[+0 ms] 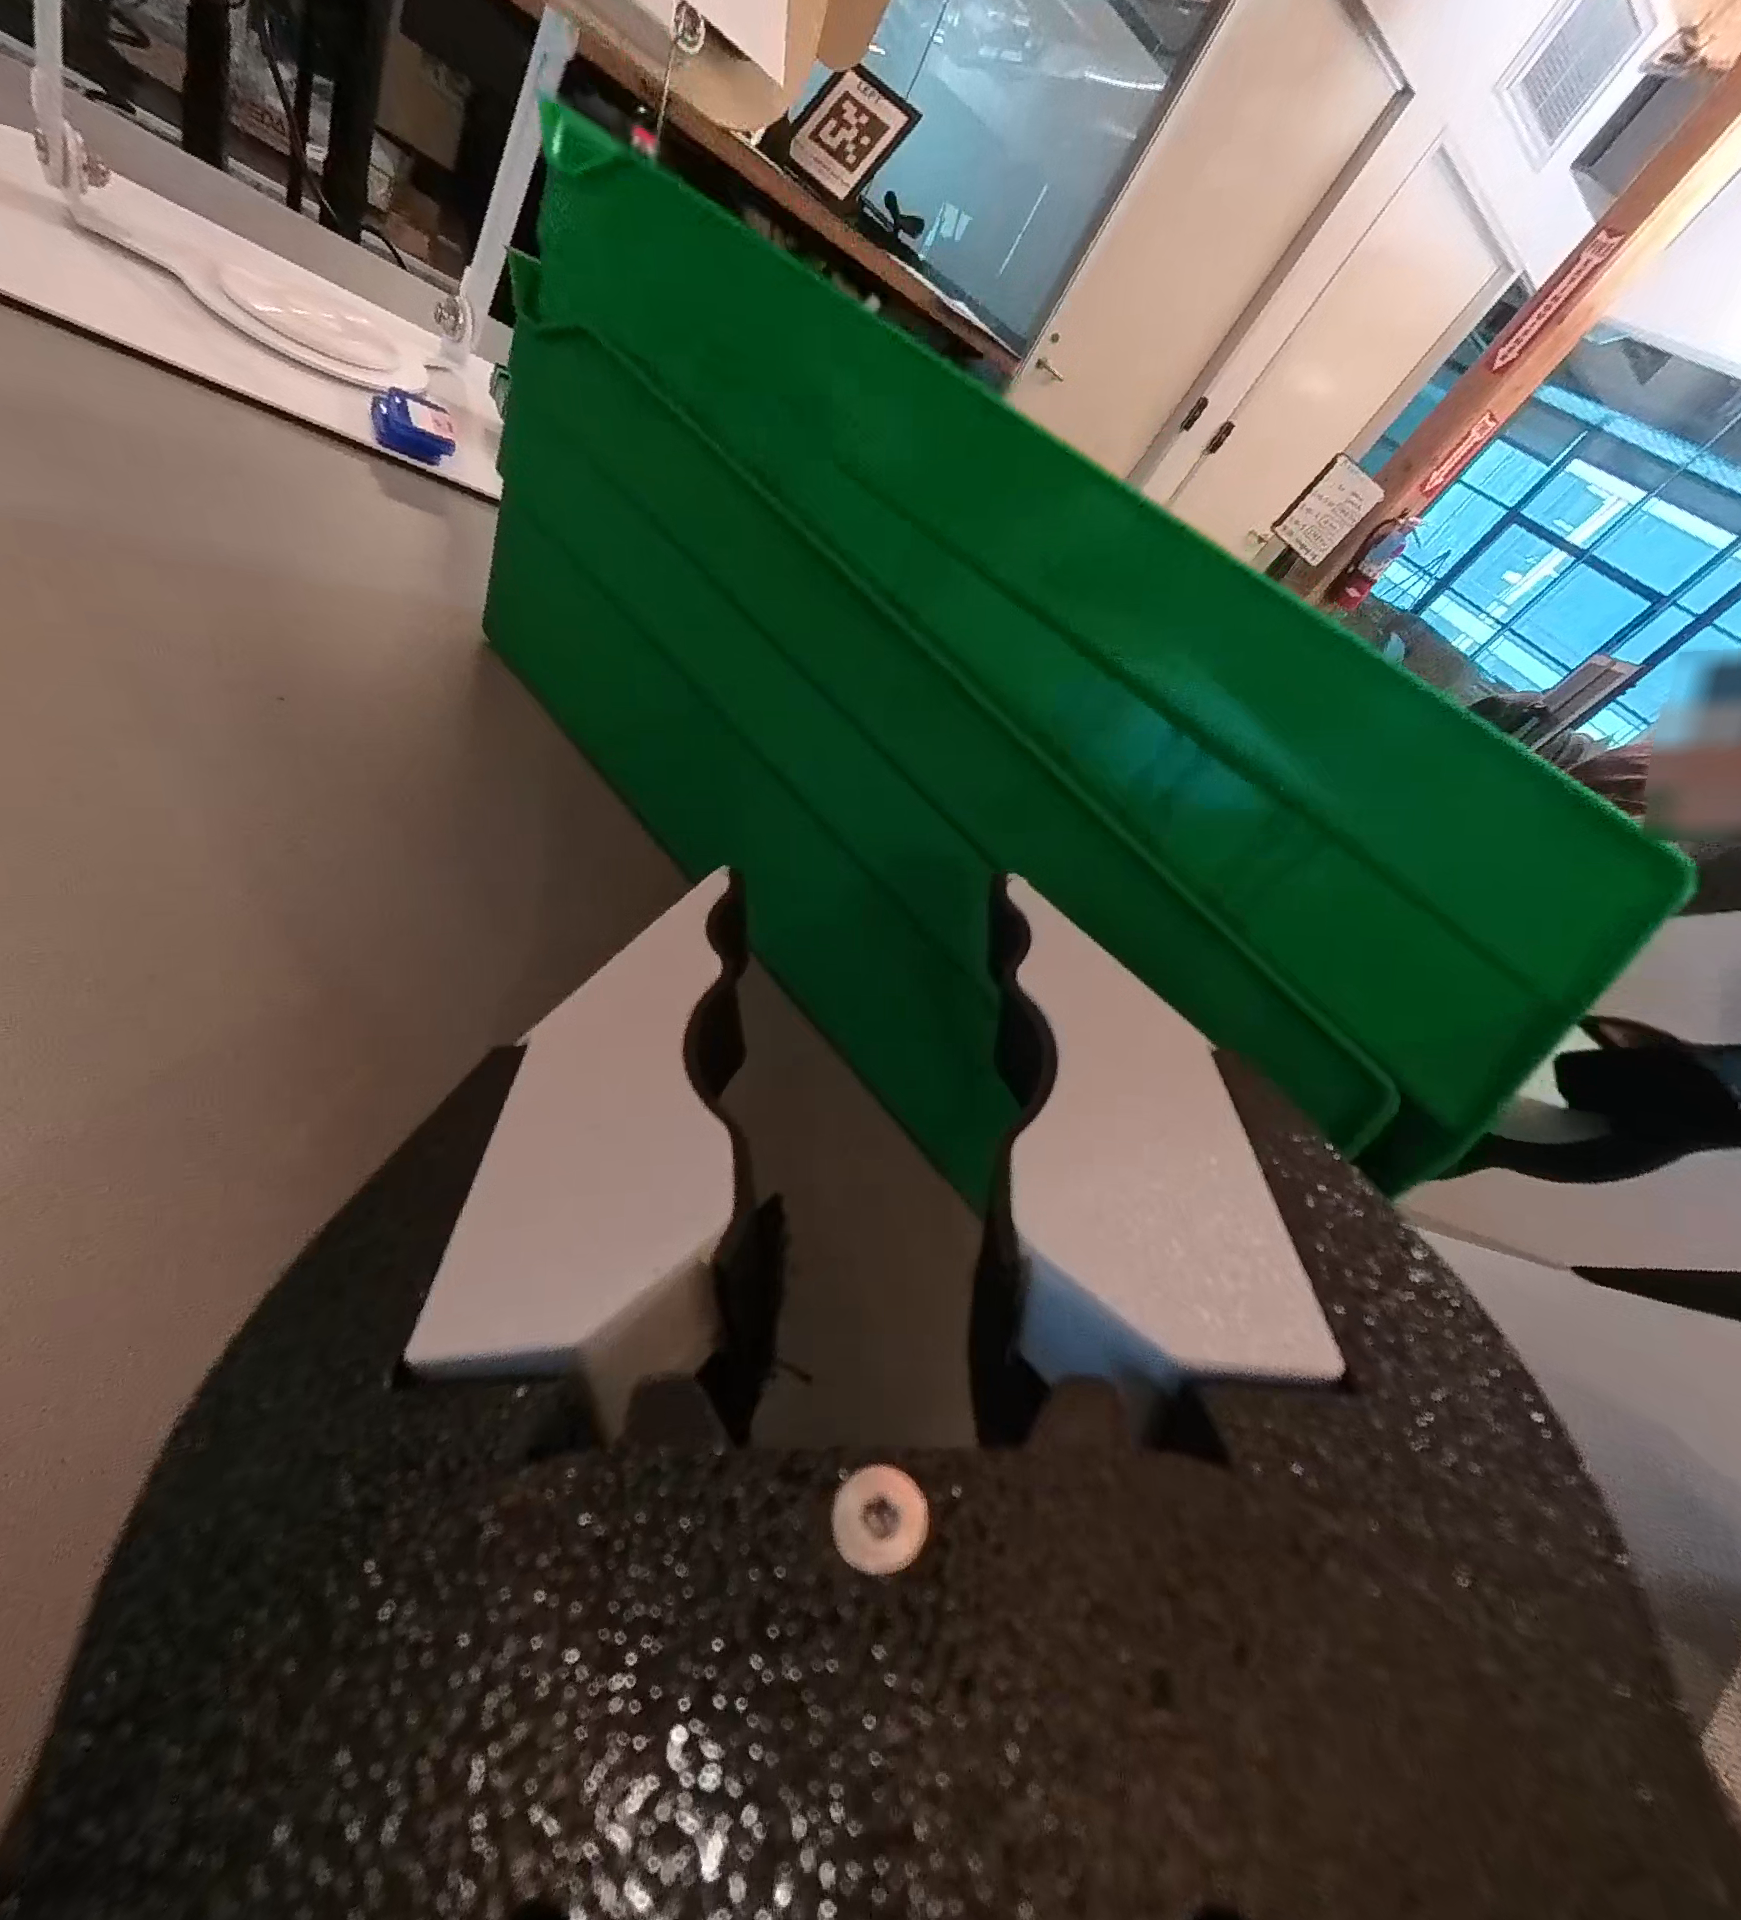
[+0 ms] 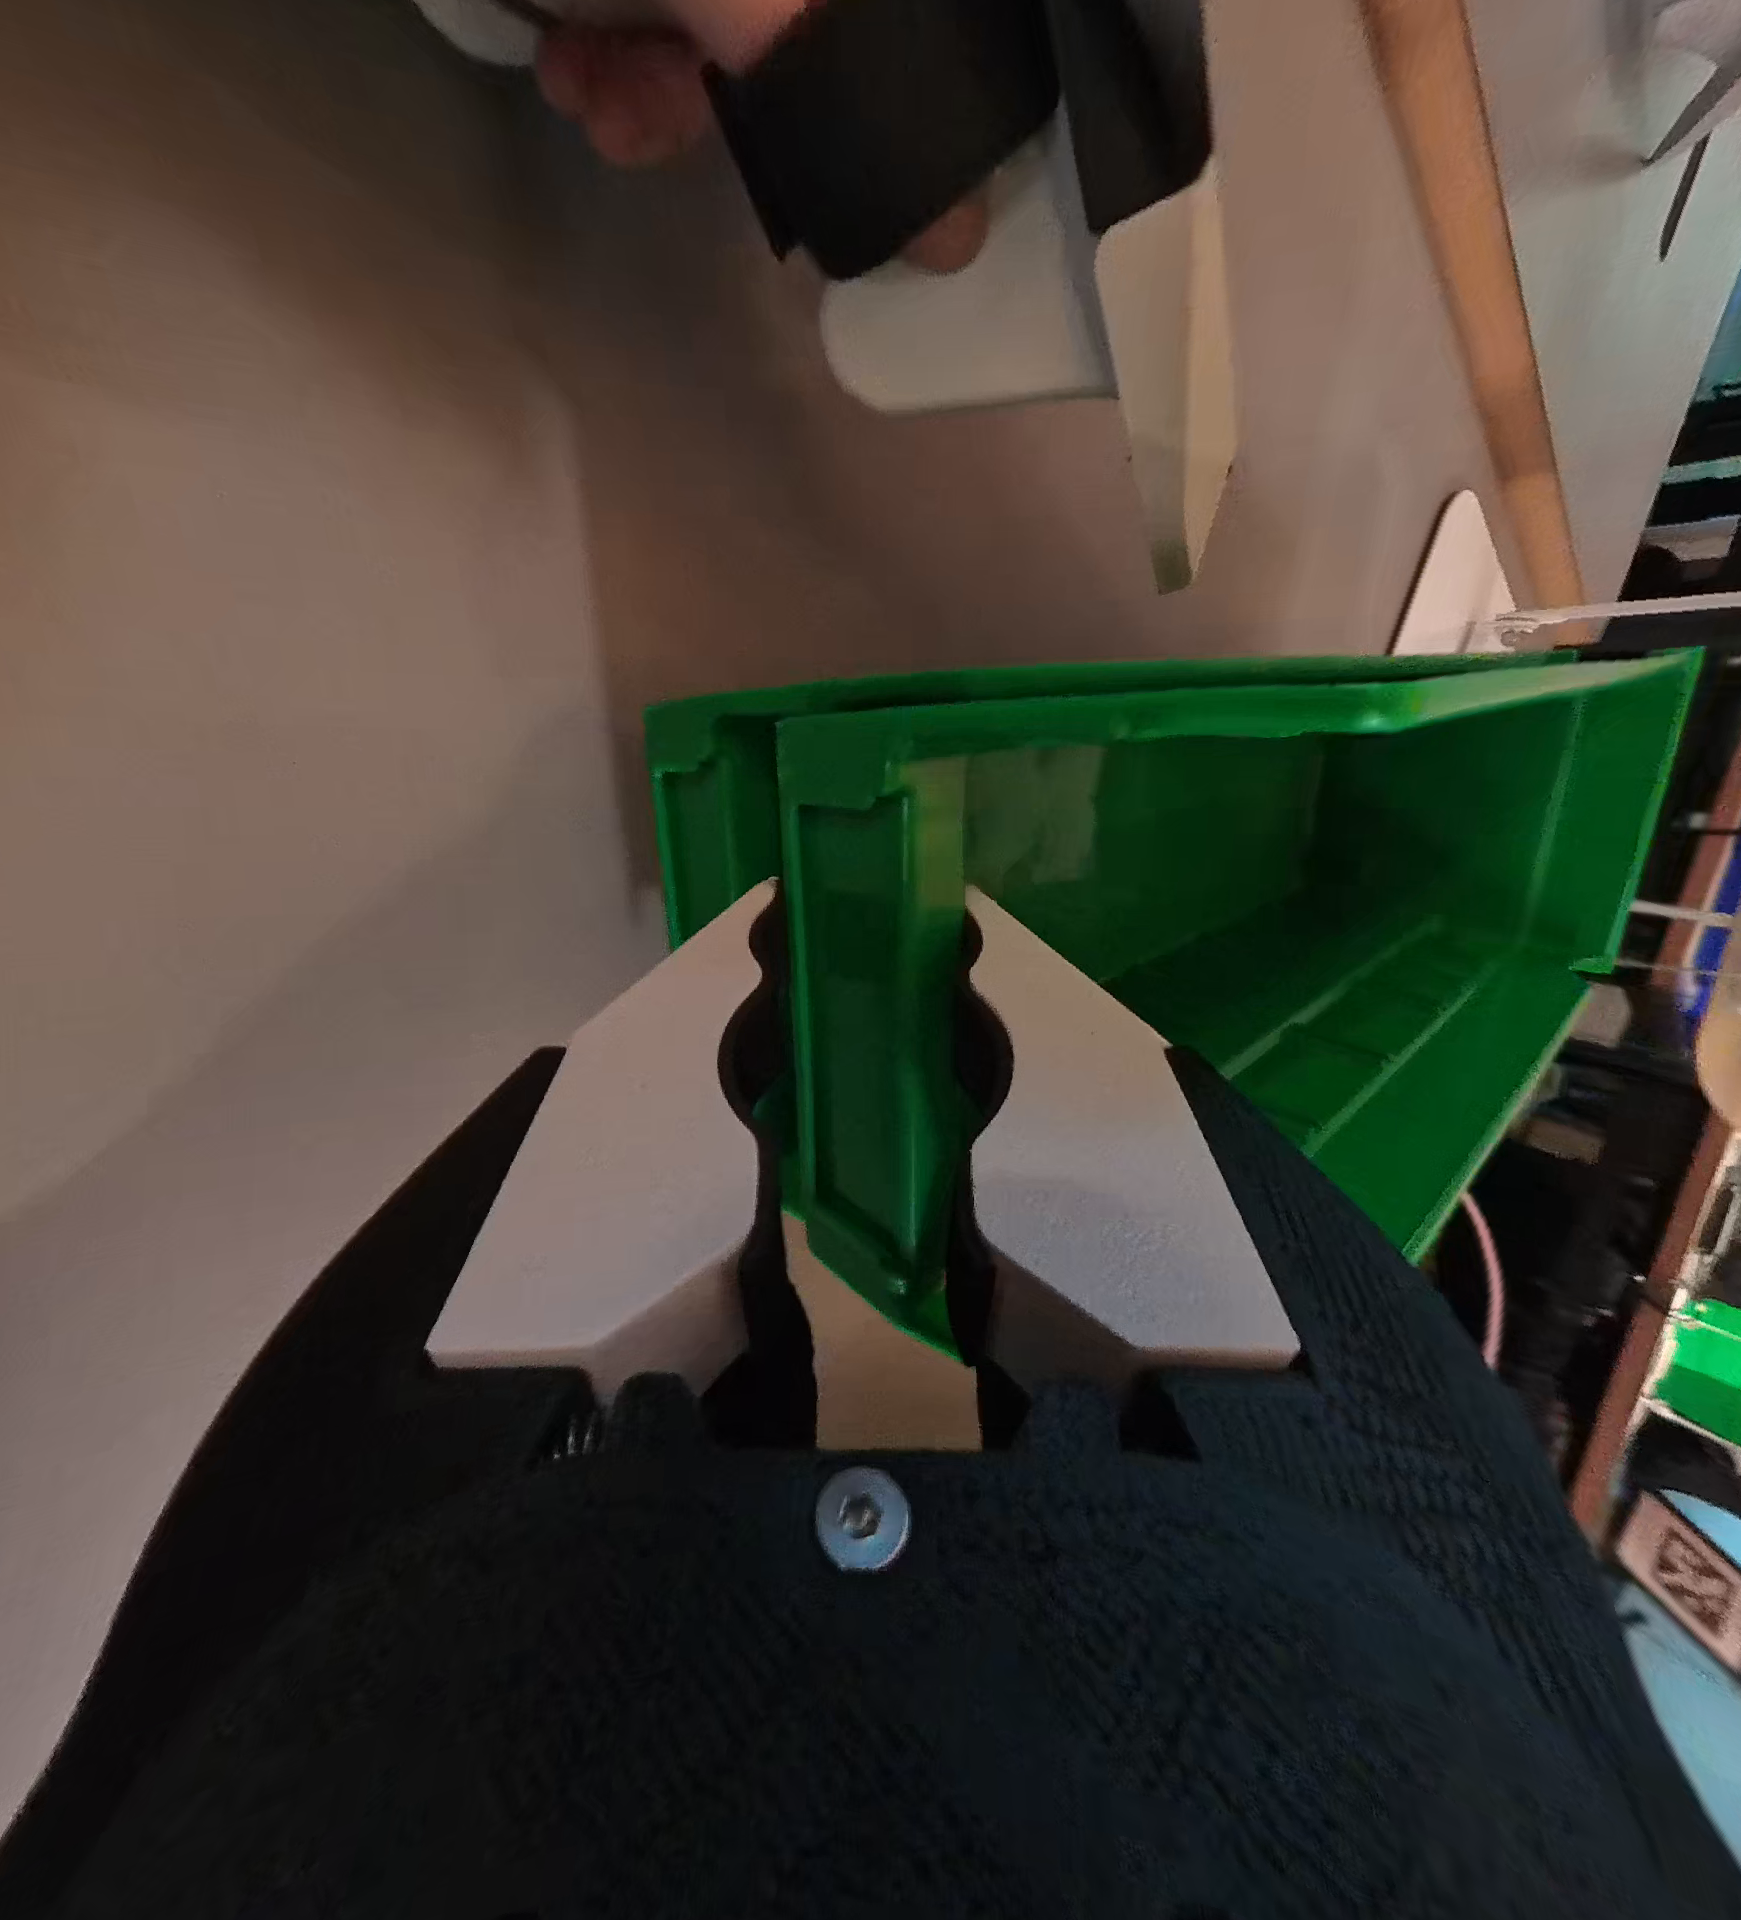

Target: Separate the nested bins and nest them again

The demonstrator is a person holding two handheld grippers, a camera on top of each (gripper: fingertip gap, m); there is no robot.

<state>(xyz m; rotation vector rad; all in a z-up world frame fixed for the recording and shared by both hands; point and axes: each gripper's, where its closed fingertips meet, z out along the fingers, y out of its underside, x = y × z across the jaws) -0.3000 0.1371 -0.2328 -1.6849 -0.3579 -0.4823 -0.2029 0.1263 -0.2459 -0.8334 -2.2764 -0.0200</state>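
Two green bins are nested and tilted over the grey table. In the left wrist view the inner bin sticks out above the outer bin. My right gripper is shut on the near end wall of the inner bin; the outer bin shows just behind it. My left gripper is open, facing the outer bin's long side, whose bottom edge shows between the fingers; I cannot tell if they touch. The right gripper also shows at the bins' far end in the left wrist view.
A white board with a white stand and a small blue object lies at the table's far left. A square marker card stands behind the bins. A hand holds the left gripper. Another green bin sits on a shelf.
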